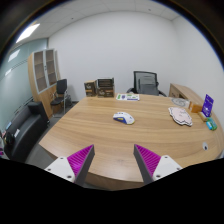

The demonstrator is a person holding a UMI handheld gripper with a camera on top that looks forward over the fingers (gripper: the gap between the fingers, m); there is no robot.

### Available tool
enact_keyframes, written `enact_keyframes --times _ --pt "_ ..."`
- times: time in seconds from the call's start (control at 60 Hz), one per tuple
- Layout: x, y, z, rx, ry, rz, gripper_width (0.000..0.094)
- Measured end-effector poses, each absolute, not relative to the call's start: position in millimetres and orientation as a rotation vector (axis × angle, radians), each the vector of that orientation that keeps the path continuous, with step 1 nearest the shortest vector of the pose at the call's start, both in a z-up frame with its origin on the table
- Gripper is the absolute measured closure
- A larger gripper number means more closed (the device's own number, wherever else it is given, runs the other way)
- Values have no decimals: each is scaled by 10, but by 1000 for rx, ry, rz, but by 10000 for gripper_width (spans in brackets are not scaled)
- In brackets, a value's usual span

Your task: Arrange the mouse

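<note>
A mouse (124, 118) lies on a mouse mat near the middle of the large wooden conference table (95, 130), well beyond my fingers. My gripper (113, 160) is over the table's near edge, its two purple-padded fingers spread wide apart with nothing between them. The left pad (82, 157) and the right pad (147, 156) both show.
Papers or a box (128, 96) lie at the table's far end. A patterned object (181, 116) and a purple upright item (207, 104) are at the right side. Office chairs (146, 82) stand behind the table, a wooden cabinet (44, 80) at left.
</note>
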State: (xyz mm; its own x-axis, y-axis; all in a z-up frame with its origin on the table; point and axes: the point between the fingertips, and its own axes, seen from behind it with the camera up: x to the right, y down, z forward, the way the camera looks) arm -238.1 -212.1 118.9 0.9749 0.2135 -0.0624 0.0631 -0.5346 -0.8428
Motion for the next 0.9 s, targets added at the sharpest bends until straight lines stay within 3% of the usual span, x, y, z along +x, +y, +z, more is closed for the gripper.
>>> enact_keyframes --times 0.35,0.533,0.667,0.9 --pt "-2270 -511 731 -2114 -166 114 115" --pt "-2243 314 326 -2152 -207 127 115" --pt "-2207 641 105 -2197 -207 117 116" --pt "-2375 937 97 -2200 -230 148 110"
